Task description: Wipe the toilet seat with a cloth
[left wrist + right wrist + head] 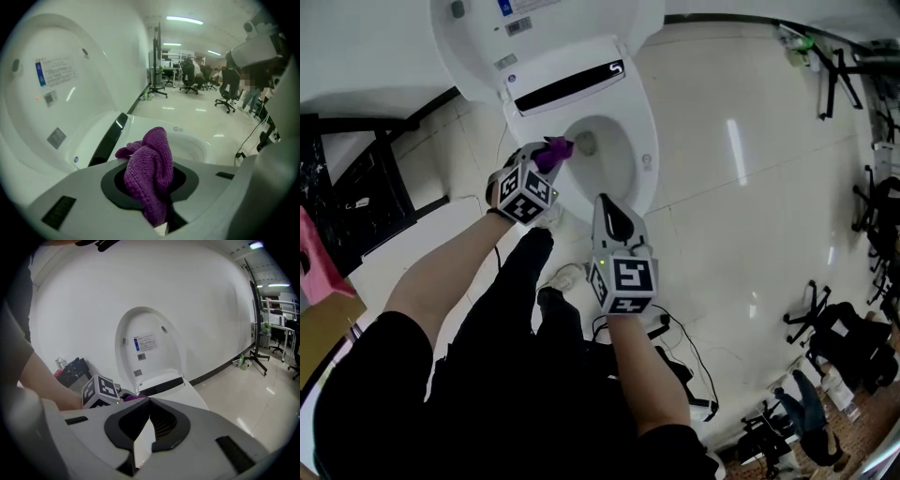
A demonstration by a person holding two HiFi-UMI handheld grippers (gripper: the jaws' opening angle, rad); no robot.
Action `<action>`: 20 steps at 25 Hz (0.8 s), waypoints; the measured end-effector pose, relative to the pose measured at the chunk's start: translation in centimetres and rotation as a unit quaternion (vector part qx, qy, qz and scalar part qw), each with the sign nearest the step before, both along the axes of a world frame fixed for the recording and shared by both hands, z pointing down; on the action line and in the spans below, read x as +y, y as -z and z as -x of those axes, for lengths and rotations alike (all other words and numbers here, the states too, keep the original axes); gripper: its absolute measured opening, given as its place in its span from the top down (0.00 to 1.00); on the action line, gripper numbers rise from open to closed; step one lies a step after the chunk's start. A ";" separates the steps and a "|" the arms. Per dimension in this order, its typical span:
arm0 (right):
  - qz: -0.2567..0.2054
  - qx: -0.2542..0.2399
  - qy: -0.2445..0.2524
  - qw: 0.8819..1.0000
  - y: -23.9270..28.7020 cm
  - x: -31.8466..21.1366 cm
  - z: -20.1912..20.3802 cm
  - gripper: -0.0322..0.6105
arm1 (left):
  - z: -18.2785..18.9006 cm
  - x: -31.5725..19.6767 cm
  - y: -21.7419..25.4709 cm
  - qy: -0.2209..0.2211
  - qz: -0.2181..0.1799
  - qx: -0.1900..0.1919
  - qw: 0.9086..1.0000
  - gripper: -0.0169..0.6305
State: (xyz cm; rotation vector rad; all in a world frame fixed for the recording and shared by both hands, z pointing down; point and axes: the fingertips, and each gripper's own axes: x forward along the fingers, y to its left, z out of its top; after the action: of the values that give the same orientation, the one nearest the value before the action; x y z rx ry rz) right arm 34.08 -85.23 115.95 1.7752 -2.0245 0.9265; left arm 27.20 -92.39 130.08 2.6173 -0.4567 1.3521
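A white toilet with its seat (649, 131) down and its lid (478, 47) raised stands ahead of me. My left gripper (551, 156) is shut on a purple cloth (555, 150), held over the seat's left rim beside the bowl opening. In the left gripper view the cloth (151, 174) bunches up between the jaws, with the seat (187, 136) beyond it. My right gripper (614, 217) hangs shut and empty near the seat's front edge. In the right gripper view its jaws meet with nothing between them, and the lid (146, 347) and the left gripper's marker cube (100, 391) show ahead.
A black control strip (567, 86) runs across the seat's back. Black cables (689, 349) lie on the glossy tile floor behind me. A dark cabinet (347, 187) stands at the left wall. Office chairs (227, 91) and stands (834, 80) are farther off.
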 end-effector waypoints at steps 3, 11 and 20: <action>-0.017 0.003 0.008 1.000 3.6 2.5 0.6 0.92 | 0.8 2.1 5.3 0.015 -0.010 0.023 1.000 0.84; -0.054 0.016 0.030 0.998 12.6 11.2 2.3 0.92 | 3.3 10.0 19.3 0.019 -0.066 0.076 0.995 0.84; -0.109 0.032 0.038 0.993 19.9 17.9 4.1 0.92 | 6.3 18.7 31.7 0.019 -0.128 0.122 0.984 0.84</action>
State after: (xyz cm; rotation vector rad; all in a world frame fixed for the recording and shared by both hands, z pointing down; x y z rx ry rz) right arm 30.01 -67.34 96.10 1.7945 -2.2070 0.6366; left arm 20.93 -73.66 98.34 2.9124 -0.6772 1.0000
